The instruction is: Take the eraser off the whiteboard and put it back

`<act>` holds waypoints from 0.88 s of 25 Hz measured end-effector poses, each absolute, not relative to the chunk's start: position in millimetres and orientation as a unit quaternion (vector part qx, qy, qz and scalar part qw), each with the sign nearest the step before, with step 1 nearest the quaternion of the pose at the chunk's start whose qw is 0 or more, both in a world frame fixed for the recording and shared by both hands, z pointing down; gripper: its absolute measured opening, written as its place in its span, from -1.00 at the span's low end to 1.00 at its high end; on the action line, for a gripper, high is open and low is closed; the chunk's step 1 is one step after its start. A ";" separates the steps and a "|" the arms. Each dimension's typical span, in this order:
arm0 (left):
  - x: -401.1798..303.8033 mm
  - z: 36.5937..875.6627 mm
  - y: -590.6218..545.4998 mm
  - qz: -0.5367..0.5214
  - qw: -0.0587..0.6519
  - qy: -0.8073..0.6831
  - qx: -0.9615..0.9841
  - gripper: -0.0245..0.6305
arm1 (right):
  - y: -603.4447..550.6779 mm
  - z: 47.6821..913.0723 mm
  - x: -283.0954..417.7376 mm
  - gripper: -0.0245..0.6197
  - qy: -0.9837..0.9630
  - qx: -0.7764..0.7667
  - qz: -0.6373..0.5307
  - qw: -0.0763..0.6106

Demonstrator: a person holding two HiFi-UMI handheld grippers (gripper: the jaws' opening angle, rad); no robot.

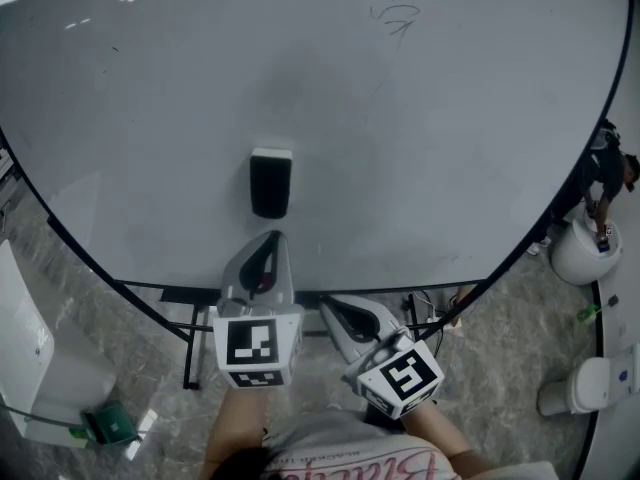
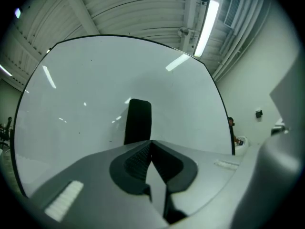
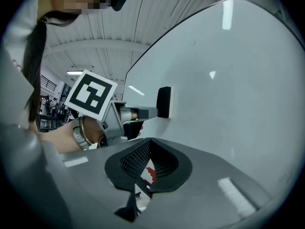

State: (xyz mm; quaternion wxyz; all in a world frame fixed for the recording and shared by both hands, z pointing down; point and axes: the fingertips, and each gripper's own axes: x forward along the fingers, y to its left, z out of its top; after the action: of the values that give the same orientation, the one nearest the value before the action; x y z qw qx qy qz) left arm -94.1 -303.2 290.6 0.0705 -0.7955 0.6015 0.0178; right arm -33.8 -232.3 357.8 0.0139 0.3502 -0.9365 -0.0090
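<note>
A black eraser (image 1: pixel 270 183) with a white top edge sticks to the whiteboard (image 1: pixel 420 138), upright. The left gripper view shows the eraser (image 2: pixel 138 120) just beyond my jaw tips, apart from them. My left gripper (image 1: pixel 272 238) points at the eraser from just below it, and its jaws are shut with nothing between them. My right gripper (image 1: pixel 335 310) sits lower, near the board's bottom edge, shut and empty. From the right gripper view, the eraser (image 3: pixel 164 101) and the left gripper (image 3: pixel 153 112) stand close together, the tip just short of the eraser.
The whiteboard stands on a black frame (image 1: pixel 190 343) over a grey floor. A faint pen scribble (image 1: pixel 397 18) marks the board's upper right. White containers (image 1: pixel 585 248) stand at the right, a white panel (image 1: pixel 30 358) and a green item (image 1: pixel 112 423) at the left.
</note>
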 end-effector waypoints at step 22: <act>-65.9 353.9 -257.3 0.021 0.026 0.533 -0.846 -0.93 | -238.5 352.7 -34.3 -0.92 -0.929 0.370 -0.026 0.012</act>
State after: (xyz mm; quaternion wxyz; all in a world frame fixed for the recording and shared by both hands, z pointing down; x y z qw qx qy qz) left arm -65.9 -257.3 353.9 0.0258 -0.8455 0.5329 0.0208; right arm -34.3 -238.5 352.7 0.0118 0.3700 -0.9286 -0.0256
